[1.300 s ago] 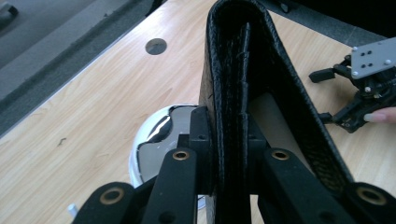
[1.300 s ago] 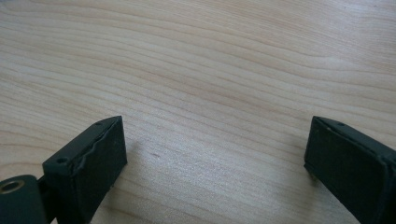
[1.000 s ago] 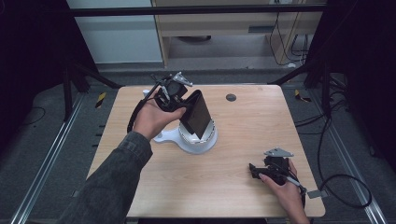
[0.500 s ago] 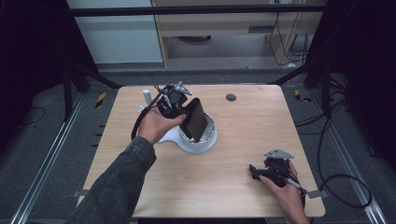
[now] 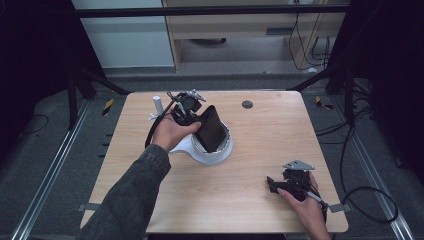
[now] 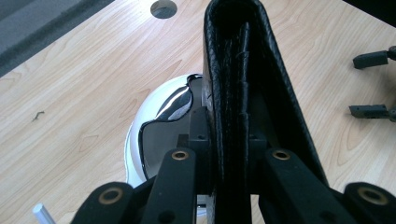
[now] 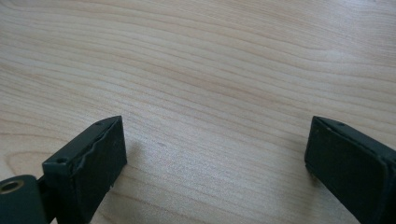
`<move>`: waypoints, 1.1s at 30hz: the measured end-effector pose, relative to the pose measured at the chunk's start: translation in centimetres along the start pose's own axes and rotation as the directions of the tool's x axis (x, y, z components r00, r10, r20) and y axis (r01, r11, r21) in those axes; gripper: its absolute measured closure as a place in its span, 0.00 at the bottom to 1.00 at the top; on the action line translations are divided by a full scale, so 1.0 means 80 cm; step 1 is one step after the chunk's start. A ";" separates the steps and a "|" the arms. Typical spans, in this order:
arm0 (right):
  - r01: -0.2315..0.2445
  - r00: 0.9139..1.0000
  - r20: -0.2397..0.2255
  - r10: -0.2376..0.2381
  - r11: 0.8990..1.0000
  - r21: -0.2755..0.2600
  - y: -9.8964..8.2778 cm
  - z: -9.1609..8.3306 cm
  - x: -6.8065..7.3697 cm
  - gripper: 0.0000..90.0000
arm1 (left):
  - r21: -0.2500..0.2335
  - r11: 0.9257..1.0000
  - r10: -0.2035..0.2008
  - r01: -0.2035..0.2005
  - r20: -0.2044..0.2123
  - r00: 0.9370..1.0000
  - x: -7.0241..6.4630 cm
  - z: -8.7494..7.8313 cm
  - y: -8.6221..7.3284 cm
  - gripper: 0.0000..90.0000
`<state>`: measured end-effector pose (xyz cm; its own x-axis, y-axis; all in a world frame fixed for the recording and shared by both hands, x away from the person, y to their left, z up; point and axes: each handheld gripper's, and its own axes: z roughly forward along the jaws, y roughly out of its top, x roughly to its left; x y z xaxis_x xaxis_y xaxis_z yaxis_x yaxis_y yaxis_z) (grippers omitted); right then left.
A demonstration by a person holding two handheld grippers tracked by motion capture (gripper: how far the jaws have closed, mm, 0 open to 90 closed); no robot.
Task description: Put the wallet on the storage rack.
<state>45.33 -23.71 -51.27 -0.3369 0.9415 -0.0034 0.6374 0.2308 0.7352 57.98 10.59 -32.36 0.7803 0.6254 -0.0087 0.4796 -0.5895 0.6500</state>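
Observation:
A black leather wallet (image 5: 211, 129) stands on edge, its lower end down in a round white holder (image 5: 215, 153) near the table's middle. My left gripper (image 5: 199, 119) is shut on the wallet from the left side. In the left gripper view both jaws press the wallet (image 6: 233, 93) flat between them at the gripper (image 6: 229, 144), above the holder's glossy dark inside (image 6: 161, 135). My right gripper (image 5: 272, 185) rests near the table's front right corner. It is open, with bare wood between its jaws (image 7: 215, 163).
A small white cylinder (image 5: 157, 105) stands behind the left hand at the back left. A round grommet hole (image 5: 247, 104) sits near the back edge. The right gripper's jaw tips (image 6: 373, 84) lie off to the wallet's right.
The left hand has come down with the wallet, bringing its lower end into the white holder. The right hand and its gripper have stayed where they were.

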 end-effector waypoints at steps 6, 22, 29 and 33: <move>0.000 1.000 0.002 0.000 1.000 0.001 0.000 0.000 0.001 0.06 | 0.014 1.000 -0.017 0.017 0.002 1.000 0.007 0.003 0.002 0.88; 0.004 1.000 0.001 -0.004 1.000 -0.001 0.000 0.000 0.001 0.06 | -0.111 0.994 0.001 -0.013 -0.109 0.994 0.004 -0.033 0.000 0.66; 0.004 1.000 0.001 -0.004 1.000 -0.001 0.000 0.000 0.001 0.06 | -0.160 0.986 0.028 -0.051 -0.143 0.989 -0.004 -0.061 -0.012 0.58; 0.004 1.000 0.002 -0.004 1.000 -0.001 0.000 0.000 0.001 0.06 | -0.168 0.984 0.040 -0.066 -0.149 0.988 -0.009 -0.071 -0.019 0.54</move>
<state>45.28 -23.67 -51.28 -0.3381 0.9411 -0.0071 0.6356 0.2339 0.7357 54.40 13.91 -29.05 0.7307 0.6701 0.1307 0.3530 -0.5348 0.7677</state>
